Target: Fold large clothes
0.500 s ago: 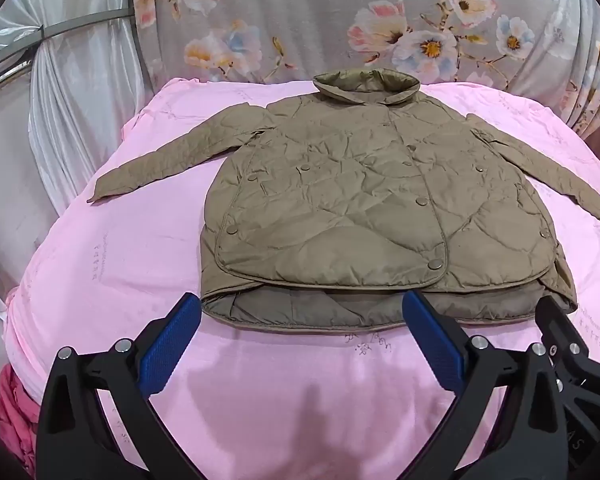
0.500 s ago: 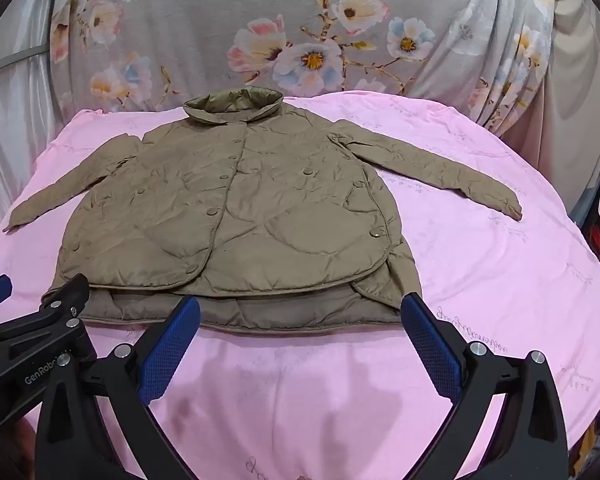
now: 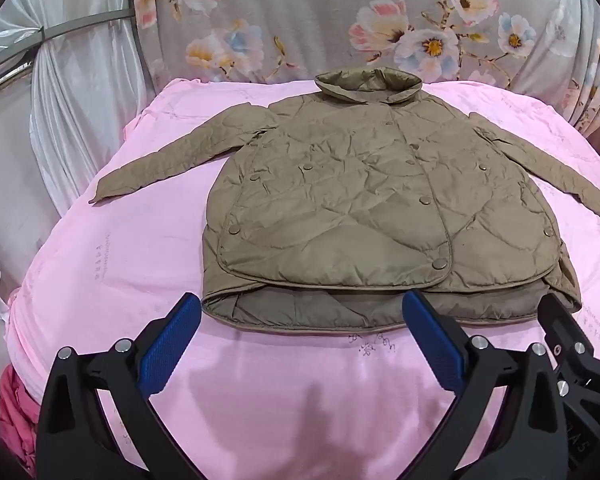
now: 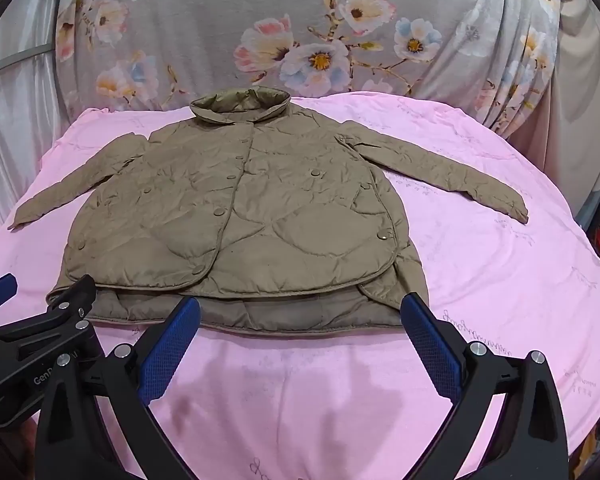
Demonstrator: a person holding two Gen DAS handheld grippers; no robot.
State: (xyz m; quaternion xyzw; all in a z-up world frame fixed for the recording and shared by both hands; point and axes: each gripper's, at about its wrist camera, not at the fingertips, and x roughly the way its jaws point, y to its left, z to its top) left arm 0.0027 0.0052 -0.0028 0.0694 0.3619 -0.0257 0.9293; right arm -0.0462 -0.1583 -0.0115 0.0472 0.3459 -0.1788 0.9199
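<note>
Jacket point(image 3: 364, 208) fills your left view's centre on pink sheet point(image 3: 140, 260), hem nearest your wide-open, empty left gripper point(image 3: 300, 320). Right view: right gripper point(image 4: 300, 320) likewise spread empty (collar far, upper centre), hem just ahead.

Black claws point(image 3: 300, 336), blue ribbed pads (silver screws).

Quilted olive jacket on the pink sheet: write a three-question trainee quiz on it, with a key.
1. True or false: the quilted olive-brown jacket lies front up with both sleeves spread out.
2. The left gripper is: A) shut on the hem B) open, short of the hem C) above the collar.
3. What colour is the bedsheet under it?

Key: 1 true; 2 B; 3 pink.
</note>
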